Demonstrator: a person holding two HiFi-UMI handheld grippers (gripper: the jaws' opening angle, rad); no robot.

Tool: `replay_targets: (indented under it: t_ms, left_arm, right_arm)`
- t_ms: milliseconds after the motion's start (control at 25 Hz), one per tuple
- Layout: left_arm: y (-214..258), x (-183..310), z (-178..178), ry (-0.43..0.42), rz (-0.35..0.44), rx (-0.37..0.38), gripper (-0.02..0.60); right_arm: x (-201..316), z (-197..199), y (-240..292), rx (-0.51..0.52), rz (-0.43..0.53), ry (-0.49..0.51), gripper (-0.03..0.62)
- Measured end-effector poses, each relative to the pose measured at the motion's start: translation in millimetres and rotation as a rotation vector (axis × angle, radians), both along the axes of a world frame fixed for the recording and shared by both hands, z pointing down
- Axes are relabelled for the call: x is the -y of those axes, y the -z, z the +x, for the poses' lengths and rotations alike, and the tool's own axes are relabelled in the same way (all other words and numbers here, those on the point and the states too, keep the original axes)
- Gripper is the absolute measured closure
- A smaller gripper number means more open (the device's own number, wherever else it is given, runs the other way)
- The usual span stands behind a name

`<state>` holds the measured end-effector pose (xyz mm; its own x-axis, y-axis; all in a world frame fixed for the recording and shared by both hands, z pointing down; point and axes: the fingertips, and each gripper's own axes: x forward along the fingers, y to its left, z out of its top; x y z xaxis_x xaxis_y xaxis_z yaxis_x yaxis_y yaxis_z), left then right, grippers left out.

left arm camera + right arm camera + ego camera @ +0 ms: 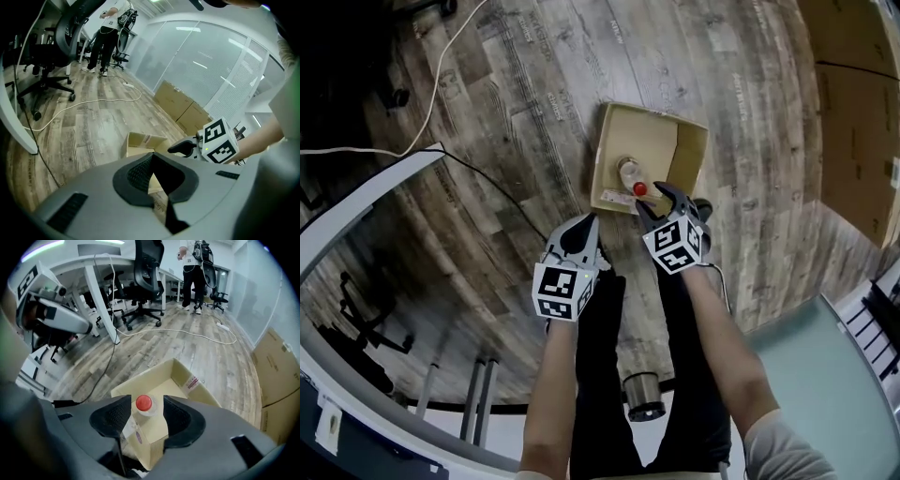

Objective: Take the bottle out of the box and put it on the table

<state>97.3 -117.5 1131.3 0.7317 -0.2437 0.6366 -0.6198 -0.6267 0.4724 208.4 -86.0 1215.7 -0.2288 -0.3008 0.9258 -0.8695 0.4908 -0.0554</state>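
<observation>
An open cardboard box (609,155) stands on the wooden floor. Inside it is a clear bottle (630,174) with a red cap (639,188), standing against the near wall. My right gripper (658,198) hovers over the box's near edge. In the right gripper view the bottle (146,414) shows between that gripper's (146,401) spread jaws, and the pads do not press on it. My left gripper (587,225) hangs left of the box, outside it. In the left gripper view its (152,157) tips meet, with nothing between them, and the box (140,142) lies beyond.
A white cable (431,84) and a black cable (502,192) run across the floor. A white desk edge (356,211) and office chairs (145,282) stand at the left. Large cardboard cartons (858,103) line the right wall. A person (194,268) stands far off.
</observation>
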Motion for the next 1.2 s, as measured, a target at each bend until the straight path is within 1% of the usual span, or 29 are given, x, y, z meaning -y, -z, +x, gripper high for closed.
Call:
replay_targets:
  t_ms: [80, 160, 320, 360, 400, 440, 680, 800, 920, 1000, 1200]
  left_arm:
    - [-1.8, -2.0, -6.5, 0.017, 0.008, -0.011, 0.568]
    - [-6.2, -4.5, -14.3, 0.031, 0.015, -0.016, 0.568]
    - [-18.6, -9.3, -24.8, 0.029, 0.019, -0.016, 0.568]
    - [-21.5, -9.5, -25.9, 0.024, 0.021, -0.016, 0.568]
    - [-23.8, -9.6, -26.6, 0.021, 0.023, -0.016, 0.568]
    - [-25.3, -9.5, -27.5, 0.019, 0.025, -0.017, 0.568]
    - [-23.4, -8.5, -32.3, 0.028, 0.026, -0.026, 0.568]
    - [-12.7, -11.2, -33.0, 0.017, 0.03, -0.027, 0.568]
    - [8.4, -5.1, -33.6, 0.011, 0.044, -0.023, 0.568]
    - [32.3, -1.0, -35.1, 0.01, 0.056, -0.019, 0.568]
    - [109.0, -3.2, -44.6, -0.011, 0.078, -0.008, 0.568]
  right_arm:
    - [-1.4, -5.2, -13.8, -0.031, -0.005, 0.052, 0.349]
    - [-0.8, -11.9, -26.3, -0.041, -0.017, 0.099, 0.347]
    - [1.1, -17.2, -48.1, -0.067, -0.054, 0.139, 0.349]
    - [1.5, -17.4, -52.3, -0.077, -0.061, 0.146, 0.355]
    - [1.7, -17.4, -55.4, -0.087, -0.064, 0.15, 0.374]
    - [1.9, -17.6, -57.4, -0.095, -0.063, 0.152, 0.408]
    - [3.8, -18.0, -54.2, -0.111, -0.074, 0.133, 0.411]
    - [0.0, -16.1, -39.9, -0.111, -0.079, 0.128, 0.413]
    - [2.8, -14.1, -10.5, -0.11, -0.075, 0.137, 0.413]
    - [3.2, -13.2, 19.8, -0.106, -0.072, 0.151, 0.413]
    - [-2.9, -17.1, 101.7, -0.082, -0.057, 0.196, 0.413]
